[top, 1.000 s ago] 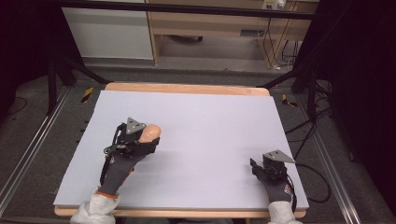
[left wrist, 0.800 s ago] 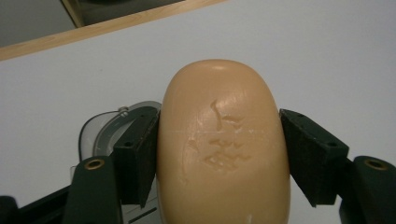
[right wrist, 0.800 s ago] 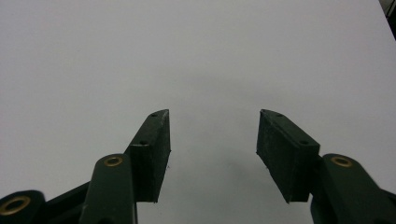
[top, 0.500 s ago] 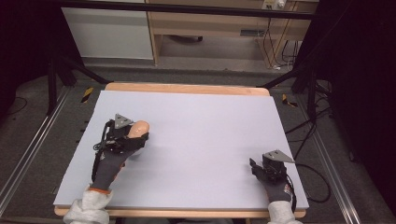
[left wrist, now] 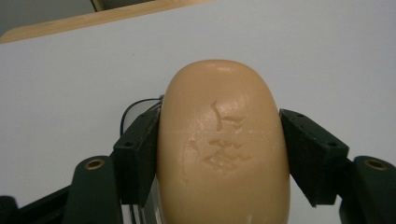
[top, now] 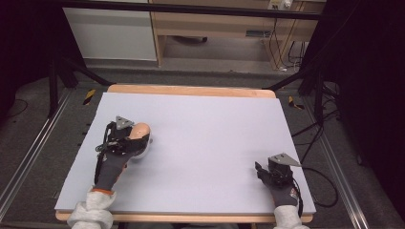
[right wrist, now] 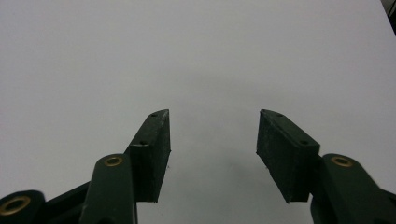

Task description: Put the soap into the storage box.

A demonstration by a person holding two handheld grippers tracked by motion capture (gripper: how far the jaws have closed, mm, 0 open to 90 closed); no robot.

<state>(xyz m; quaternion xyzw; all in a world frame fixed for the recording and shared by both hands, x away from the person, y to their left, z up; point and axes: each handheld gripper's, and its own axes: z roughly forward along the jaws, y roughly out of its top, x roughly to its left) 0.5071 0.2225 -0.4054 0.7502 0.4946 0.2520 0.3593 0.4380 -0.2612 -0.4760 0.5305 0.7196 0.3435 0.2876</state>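
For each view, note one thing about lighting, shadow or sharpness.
High view: bright table, dark surroundings, slightly soft. Left gripper view: the tan soap-like bar is sharp, evenly lit. Right gripper view: faint shadow on the table between the right gripper jaws.

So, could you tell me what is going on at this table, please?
A person holds a gripper in each hand over a white table. The left gripper is clamped on a tan, rounded, bread-like object, held near the table's left side. The right gripper rests at the near right corner, jaws open with nothing between them.
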